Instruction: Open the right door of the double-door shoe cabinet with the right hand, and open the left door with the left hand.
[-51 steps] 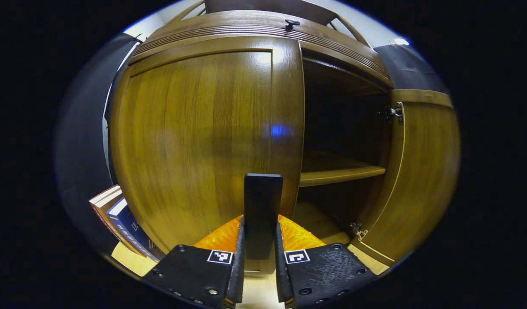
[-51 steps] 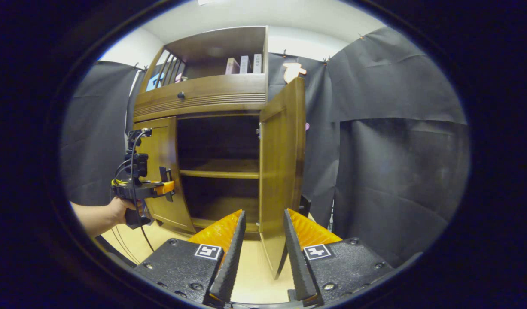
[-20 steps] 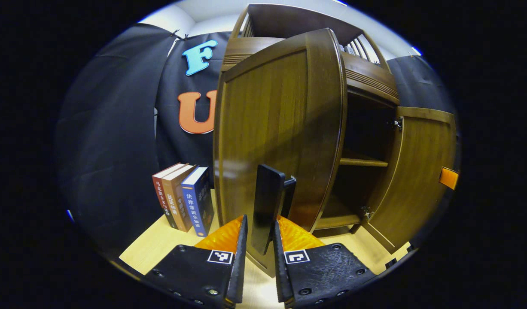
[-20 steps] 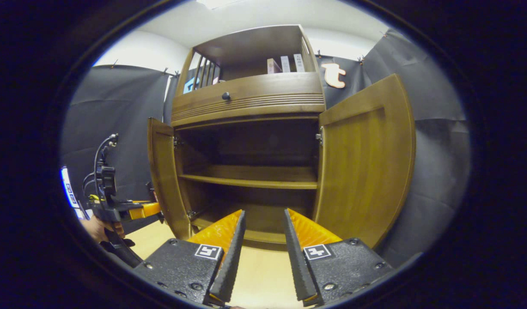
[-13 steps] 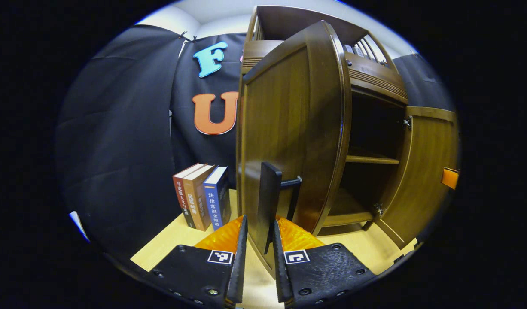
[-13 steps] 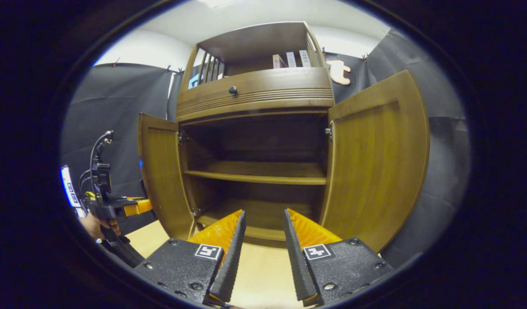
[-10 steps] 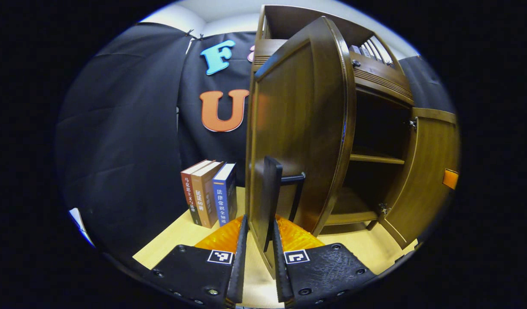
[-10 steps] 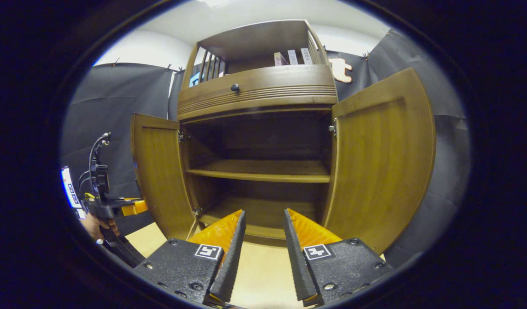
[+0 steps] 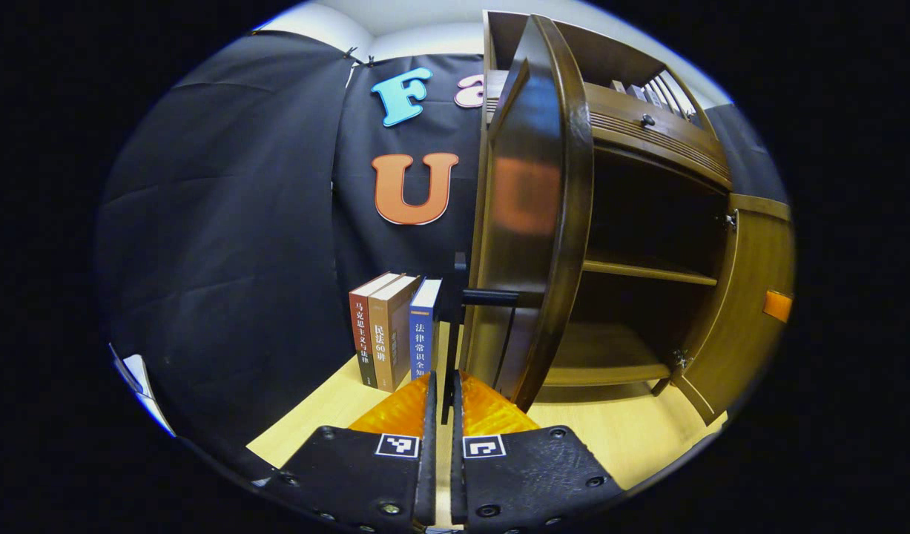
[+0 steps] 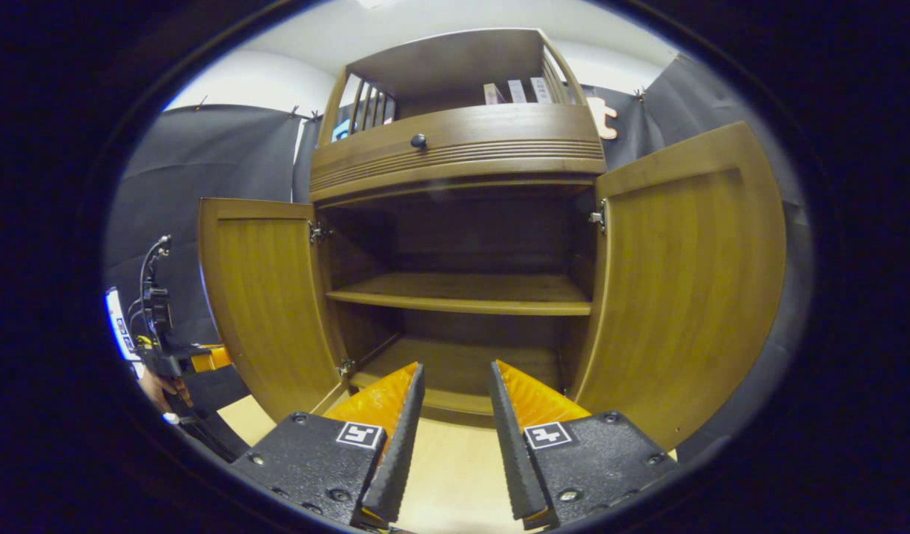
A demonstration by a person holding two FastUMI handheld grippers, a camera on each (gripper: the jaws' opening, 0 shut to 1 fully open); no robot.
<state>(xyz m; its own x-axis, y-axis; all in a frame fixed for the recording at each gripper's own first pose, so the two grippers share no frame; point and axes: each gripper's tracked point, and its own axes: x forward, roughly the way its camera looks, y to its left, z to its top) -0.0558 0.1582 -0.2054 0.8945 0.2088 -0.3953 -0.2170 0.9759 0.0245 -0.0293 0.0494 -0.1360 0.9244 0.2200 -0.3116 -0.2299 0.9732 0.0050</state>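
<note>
The brown wooden shoe cabinet (image 10: 455, 156) stands with both doors swung wide. In the left gripper view the left door (image 9: 532, 222) shows nearly edge-on. Its black handle (image 9: 490, 297) runs down between my left gripper's (image 9: 443, 380) fingers, which are shut on it. In the right gripper view the left door (image 10: 265, 297) and the right door (image 10: 684, 274) flank the dark inside with its shelf (image 10: 462, 293). My right gripper (image 10: 453, 386) stands open before the cabinet's bottom, holding nothing. At the far left a hand holds the left gripper (image 10: 176, 360) behind the left door.
Three books (image 9: 394, 335) stand upright on the pale wooden floor (image 9: 336, 404) just left of the left door. A drawer with a round knob (image 10: 419, 140) sits above the doors. More books (image 10: 515, 91) stand on the top shelf. Black cloth walls close in on both sides.
The left door has swung from nearly closed to wide open, my left gripper staying shut on its handle. The right gripper has turned to face the cabinet squarely and stays open.
</note>
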